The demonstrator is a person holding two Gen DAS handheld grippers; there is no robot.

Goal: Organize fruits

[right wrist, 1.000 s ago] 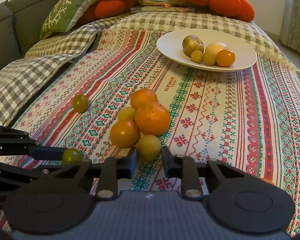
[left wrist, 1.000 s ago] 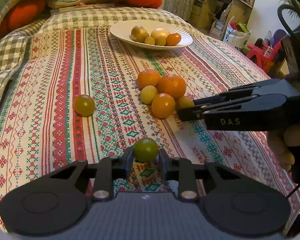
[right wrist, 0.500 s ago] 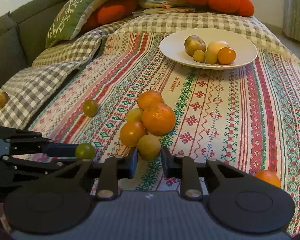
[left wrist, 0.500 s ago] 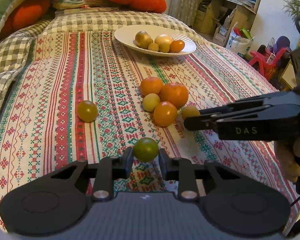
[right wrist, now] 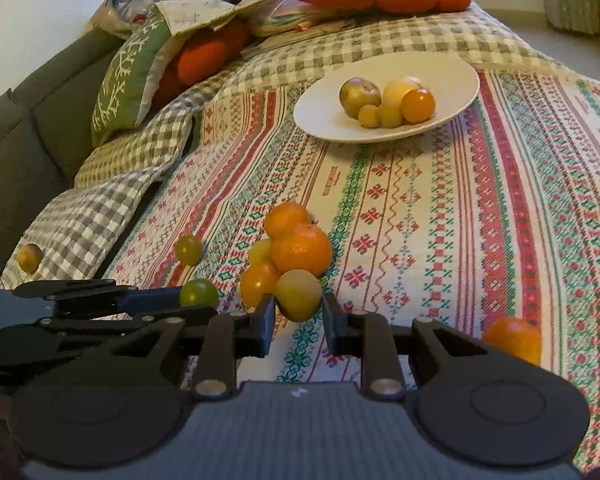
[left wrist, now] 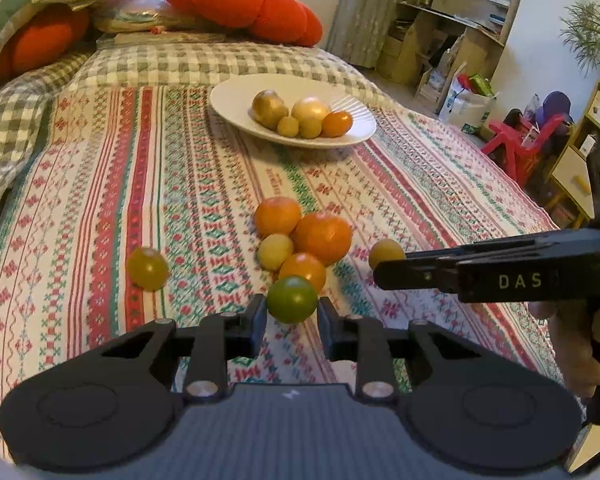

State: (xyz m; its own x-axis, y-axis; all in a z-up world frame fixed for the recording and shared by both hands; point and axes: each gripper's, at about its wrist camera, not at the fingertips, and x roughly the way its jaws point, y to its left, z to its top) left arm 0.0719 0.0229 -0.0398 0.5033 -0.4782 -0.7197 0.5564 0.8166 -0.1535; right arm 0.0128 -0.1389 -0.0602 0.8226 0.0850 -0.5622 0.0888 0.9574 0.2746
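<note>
My left gripper [left wrist: 292,314] is shut on a small green fruit [left wrist: 292,299] and holds it above the patterned cloth; it also shows in the right wrist view [right wrist: 198,293]. My right gripper [right wrist: 298,314] is shut on a yellow-green fruit [right wrist: 299,295], lifted off the pile; it also shows in the left wrist view [left wrist: 386,253]. A pile of orange and yellow fruits [left wrist: 306,236] lies mid-cloth. A white plate [left wrist: 236,100] with several fruits stands farther back, also seen in the right wrist view [right wrist: 456,76].
A loose green-yellow fruit [left wrist: 148,268] lies left of the pile. An orange [right wrist: 512,340] lies at the right near my right gripper. Another small fruit [right wrist: 30,258] rests on the checked blanket. Red cushions [left wrist: 240,4] sit at the back. Furniture stands right of the bed.
Both grippers have risen and moved forward towards the plate, each carrying its fruit. The yellow-green fruit has come away from the pile.
</note>
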